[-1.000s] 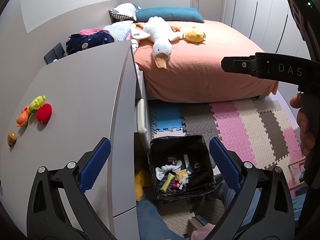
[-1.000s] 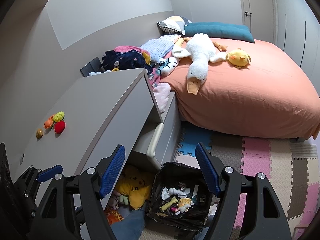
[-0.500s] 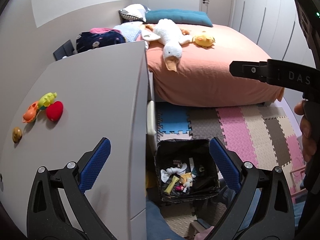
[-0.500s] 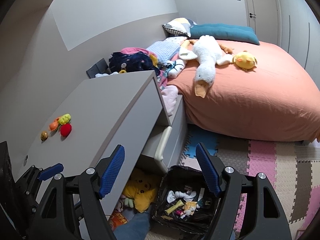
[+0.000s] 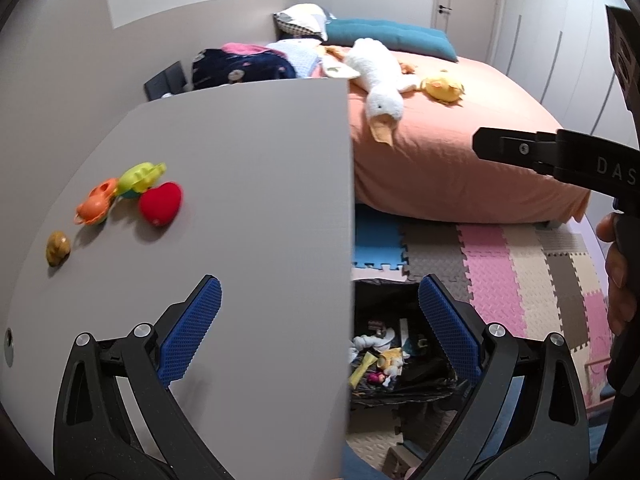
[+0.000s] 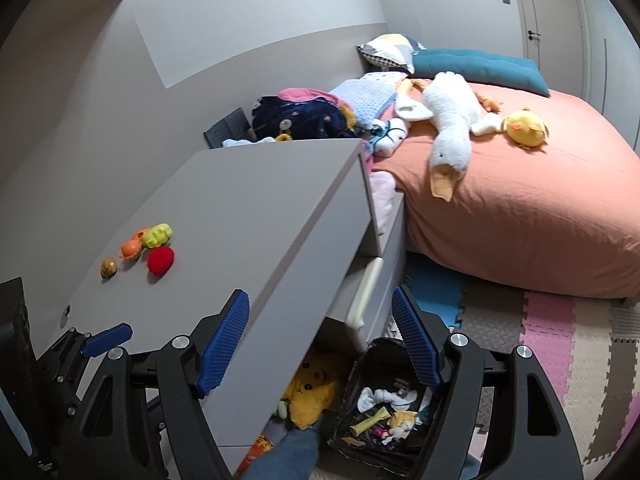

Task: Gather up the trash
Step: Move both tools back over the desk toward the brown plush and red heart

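A black-lined bin [image 5: 374,300] [image 6: 356,376] stands on the floor beside the grey dresser [image 5: 240,200] [image 6: 248,220]. It holds a crumpled white tissue [image 5: 370,340] [image 6: 380,396], a yellow wrapper [image 5: 360,368] [image 6: 370,420] and other scraps. My left gripper [image 5: 320,330] hangs open and empty over the dresser's right edge, one pad above the top, the other above the bin. My right gripper [image 6: 320,342] is open and empty too, straddling the dresser's front edge above the bin. On the dresser top lie a red heart [image 5: 160,204] [image 6: 160,260], orange and green toys [image 5: 116,192] and a small brown piece [image 5: 58,248].
A bed [image 6: 520,208] with a white goose plush [image 6: 448,136] and a yellow chick [image 6: 524,128] fills the back right. Coloured foam mats [image 5: 500,264] cover the floor. A drawer [image 6: 368,288] stands pulled out above a yellow plush [image 6: 312,388]. A hand [image 5: 618,264] holds the right gripper's body.
Both grippers have slid sideways over the dresser, so its top fills more of each view and the bin sits further right and lower. The jaws stay equally wide.
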`<state>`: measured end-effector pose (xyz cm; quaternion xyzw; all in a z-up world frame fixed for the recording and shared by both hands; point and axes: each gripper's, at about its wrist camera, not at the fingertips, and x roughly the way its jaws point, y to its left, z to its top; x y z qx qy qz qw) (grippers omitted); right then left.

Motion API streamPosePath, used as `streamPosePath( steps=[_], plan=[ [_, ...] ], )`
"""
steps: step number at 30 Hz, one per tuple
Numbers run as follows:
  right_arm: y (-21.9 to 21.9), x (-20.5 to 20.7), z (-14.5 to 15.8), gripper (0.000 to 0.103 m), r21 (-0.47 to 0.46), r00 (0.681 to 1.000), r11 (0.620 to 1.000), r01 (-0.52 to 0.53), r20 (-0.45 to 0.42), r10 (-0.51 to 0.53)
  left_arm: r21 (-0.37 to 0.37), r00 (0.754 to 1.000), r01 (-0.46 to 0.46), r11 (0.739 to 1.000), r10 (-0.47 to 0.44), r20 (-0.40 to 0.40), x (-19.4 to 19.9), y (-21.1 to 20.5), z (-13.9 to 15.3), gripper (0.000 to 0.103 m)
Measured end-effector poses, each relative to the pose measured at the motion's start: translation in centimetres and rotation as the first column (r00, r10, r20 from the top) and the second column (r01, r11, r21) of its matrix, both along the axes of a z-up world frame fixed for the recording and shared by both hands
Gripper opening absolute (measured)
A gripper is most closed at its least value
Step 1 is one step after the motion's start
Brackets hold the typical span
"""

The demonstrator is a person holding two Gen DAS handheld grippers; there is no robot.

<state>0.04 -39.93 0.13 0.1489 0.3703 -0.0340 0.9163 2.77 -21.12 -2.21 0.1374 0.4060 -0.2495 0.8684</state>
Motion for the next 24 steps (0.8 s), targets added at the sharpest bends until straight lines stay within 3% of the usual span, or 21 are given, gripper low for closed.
streamPosePath(
  steps=[24],
  plan=[
    [8.2,6.7,-1.1,0.074,0.0,0.989,0.99,-0.144,-0.029,0.144,-0.018,0.985,-0.172,0.985,0.171,-0.011,5.2,9.5,-0.5,0.096]
  ],
)
